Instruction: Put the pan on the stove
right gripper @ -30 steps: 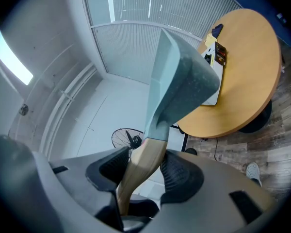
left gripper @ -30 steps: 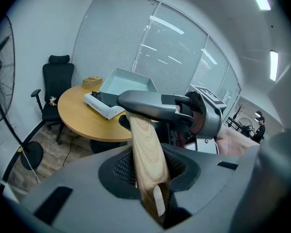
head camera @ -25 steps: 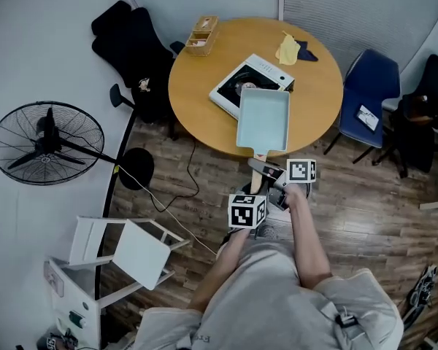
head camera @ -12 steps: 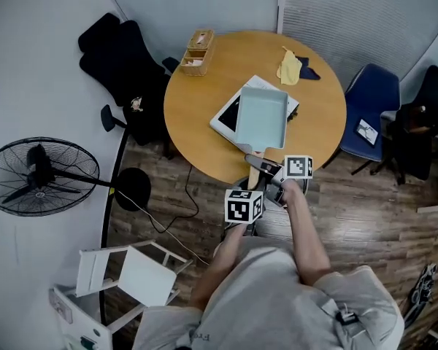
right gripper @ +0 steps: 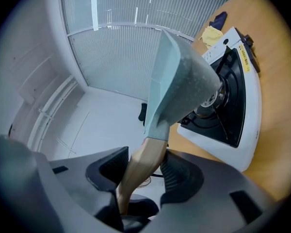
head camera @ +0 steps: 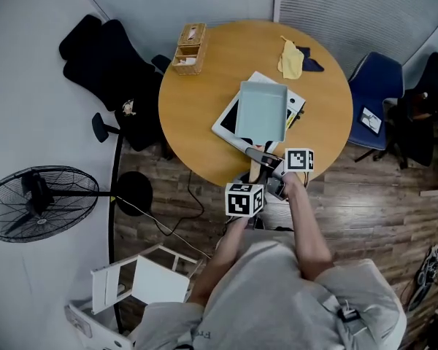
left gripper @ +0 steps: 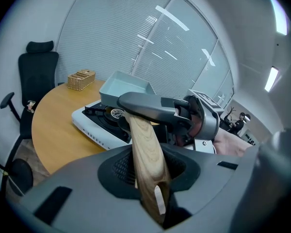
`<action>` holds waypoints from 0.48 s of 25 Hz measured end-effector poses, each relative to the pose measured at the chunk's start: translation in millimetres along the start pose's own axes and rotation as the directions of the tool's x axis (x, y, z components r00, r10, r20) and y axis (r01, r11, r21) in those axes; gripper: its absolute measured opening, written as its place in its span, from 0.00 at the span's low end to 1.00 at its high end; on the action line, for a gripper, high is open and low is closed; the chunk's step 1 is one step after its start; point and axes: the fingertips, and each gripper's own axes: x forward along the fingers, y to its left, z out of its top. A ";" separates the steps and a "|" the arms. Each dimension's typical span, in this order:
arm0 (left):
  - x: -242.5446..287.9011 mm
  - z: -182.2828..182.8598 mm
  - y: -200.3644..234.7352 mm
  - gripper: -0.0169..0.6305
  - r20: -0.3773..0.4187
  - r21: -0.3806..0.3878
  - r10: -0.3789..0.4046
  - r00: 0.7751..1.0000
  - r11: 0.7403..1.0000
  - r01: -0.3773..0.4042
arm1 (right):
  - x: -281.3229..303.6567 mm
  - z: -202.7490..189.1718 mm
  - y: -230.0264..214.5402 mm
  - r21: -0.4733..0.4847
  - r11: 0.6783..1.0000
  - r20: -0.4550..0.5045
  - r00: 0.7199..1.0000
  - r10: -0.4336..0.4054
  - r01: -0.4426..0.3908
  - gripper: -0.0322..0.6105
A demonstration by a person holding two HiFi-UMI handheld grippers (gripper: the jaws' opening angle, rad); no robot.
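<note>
1. The left claw (left gripper: 146, 171) and right claw (right gripper: 136, 173) both pinch the light wooden handle (left gripper: 143, 140); the pale-blue rectangular pan (head camera: 263, 111) hangs tilted over the white portable stove (head camera: 227, 125).
2. Risk: lowered tilted, it may land off-burner; the handle could twist between the claws.

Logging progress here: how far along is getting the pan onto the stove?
Done: the pan is up over the stove on the table. In hand: the left gripper and the right gripper both clamp its wooden handle. Left: lower it flat onto the burner, where it doesn't seem settled yet, then let go.
</note>
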 end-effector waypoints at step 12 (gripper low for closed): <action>11.4 -3.8 23.1 0.19 -0.042 0.005 -0.028 0.999 1.000 0.028 | 10.6 -0.1 -28.7 0.069 0.997 0.059 0.997 -0.046 0.042 0.37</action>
